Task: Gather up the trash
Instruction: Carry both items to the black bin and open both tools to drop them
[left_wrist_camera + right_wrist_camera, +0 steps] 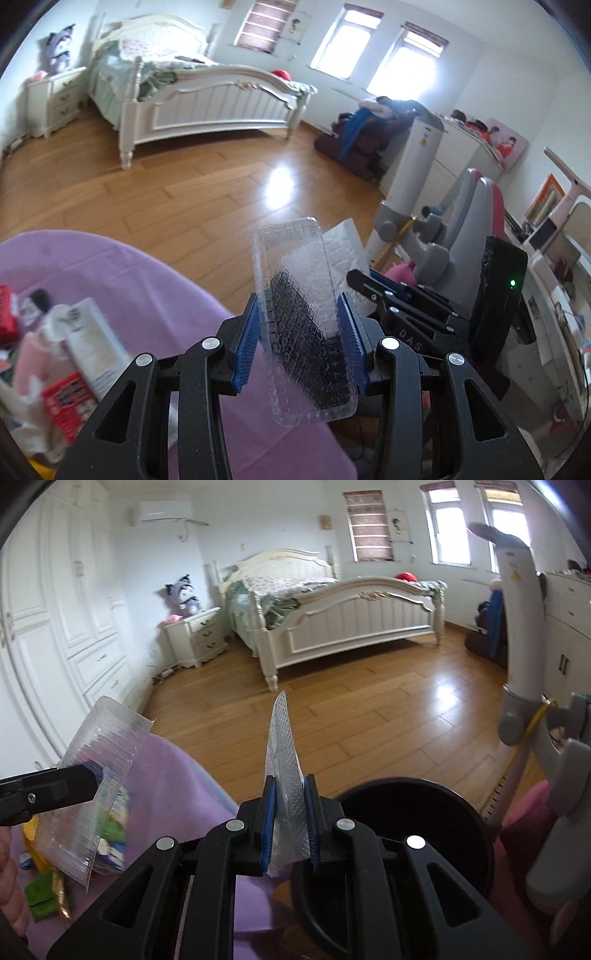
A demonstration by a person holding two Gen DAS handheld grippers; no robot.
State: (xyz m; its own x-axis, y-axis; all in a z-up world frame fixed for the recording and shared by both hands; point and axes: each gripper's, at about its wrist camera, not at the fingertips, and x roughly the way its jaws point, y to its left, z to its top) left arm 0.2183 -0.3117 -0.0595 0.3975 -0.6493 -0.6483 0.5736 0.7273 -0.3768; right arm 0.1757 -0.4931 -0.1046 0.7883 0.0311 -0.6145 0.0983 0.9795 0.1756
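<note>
My left gripper (pixel 301 332) is shut on a clear ribbed plastic tray (pixel 295 295), held upright past the edge of the purple-covered table (pixel 147 280). The tray also shows in the right wrist view (pixel 99 768), with the left gripper (pixel 92 775) on it. My right gripper (pixel 290 819) is shut on a white embossed wrapper (pixel 282 746), held edge-on above the rim of a black bin (pixel 424 805). The wrapper also shows behind the tray in the left wrist view (pixel 347 251). More trash lies on the table: red and white packets (pixel 66 376) and green wrappers (pixel 44 901).
A grey and pink chair (pixel 461 229) and a white post (pixel 521 627) stand to the right. A white bed (pixel 332 620) and a nightstand (pixel 195 635) stand across the wooden floor (pixel 369 709). A desk with clutter (pixel 554 258) is at far right.
</note>
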